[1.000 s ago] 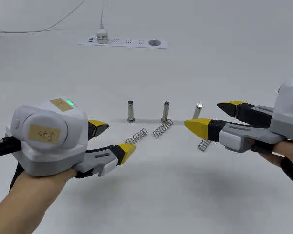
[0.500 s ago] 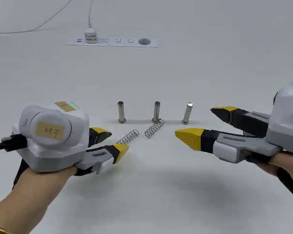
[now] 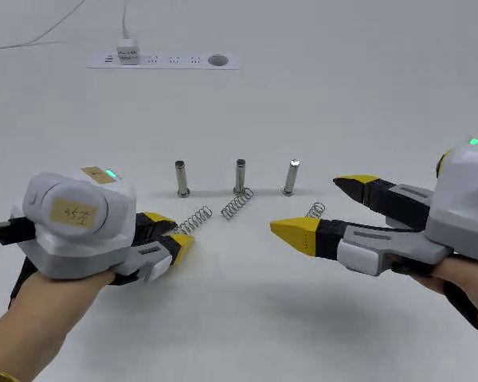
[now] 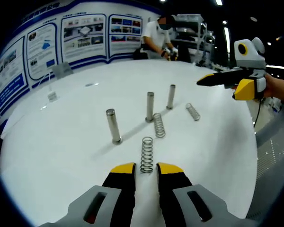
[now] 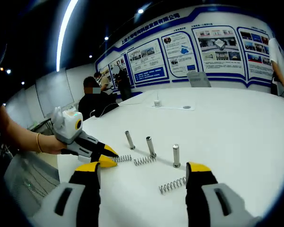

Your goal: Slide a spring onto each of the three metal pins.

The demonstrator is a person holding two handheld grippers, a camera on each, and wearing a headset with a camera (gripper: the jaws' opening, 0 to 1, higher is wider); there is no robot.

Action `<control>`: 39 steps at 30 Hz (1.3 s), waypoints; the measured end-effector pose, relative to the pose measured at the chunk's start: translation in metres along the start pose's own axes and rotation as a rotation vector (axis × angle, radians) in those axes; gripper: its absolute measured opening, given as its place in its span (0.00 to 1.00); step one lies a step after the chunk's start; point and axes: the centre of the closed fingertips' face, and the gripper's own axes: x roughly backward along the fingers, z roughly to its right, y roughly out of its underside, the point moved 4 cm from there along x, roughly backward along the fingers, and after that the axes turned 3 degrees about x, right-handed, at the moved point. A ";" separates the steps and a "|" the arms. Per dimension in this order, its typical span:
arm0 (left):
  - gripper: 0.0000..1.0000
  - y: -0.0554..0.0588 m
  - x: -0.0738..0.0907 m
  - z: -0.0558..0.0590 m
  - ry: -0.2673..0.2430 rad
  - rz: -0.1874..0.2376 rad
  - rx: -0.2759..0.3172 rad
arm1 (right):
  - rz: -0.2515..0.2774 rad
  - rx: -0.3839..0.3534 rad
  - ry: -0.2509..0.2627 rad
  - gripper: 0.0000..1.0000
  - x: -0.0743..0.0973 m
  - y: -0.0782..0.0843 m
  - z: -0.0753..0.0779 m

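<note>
- Left gripper (image 3: 167,227) has narrowed to a slim gap since 1 second ago, holding nothing, its tips just behind the left spring (image 3: 193,218).
- Right gripper (image 3: 311,203) gapes wide, empty, near the right spring (image 3: 315,210).
- 3 pins (image 3: 240,176) stand upright and bare, and the middle spring (image 3: 237,204) lies touching the centre one's base.

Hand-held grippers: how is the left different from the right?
The left hand-held gripper has its jaws nearly together; the right hand-held gripper has them spread wide. The left points at a spring just ahead of its tips; the right has another spring showing between its jaws. Both have yellow tips and hold nothing.
</note>
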 end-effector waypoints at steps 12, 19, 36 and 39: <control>0.11 -0.001 -0.001 -0.001 0.022 -0.016 -0.071 | 0.003 0.005 0.007 0.78 0.004 0.001 -0.001; 0.10 -0.002 0.000 -0.003 0.007 -0.022 -0.048 | 0.004 -0.002 0.017 0.77 0.006 -0.001 0.002; 0.10 -0.049 0.031 0.026 0.073 0.188 0.047 | 0.050 -0.040 0.005 0.67 0.003 -0.029 -0.001; 0.10 -0.051 0.037 0.028 0.073 0.207 0.062 | 0.055 -0.049 -0.008 0.65 0.000 -0.034 -0.005</control>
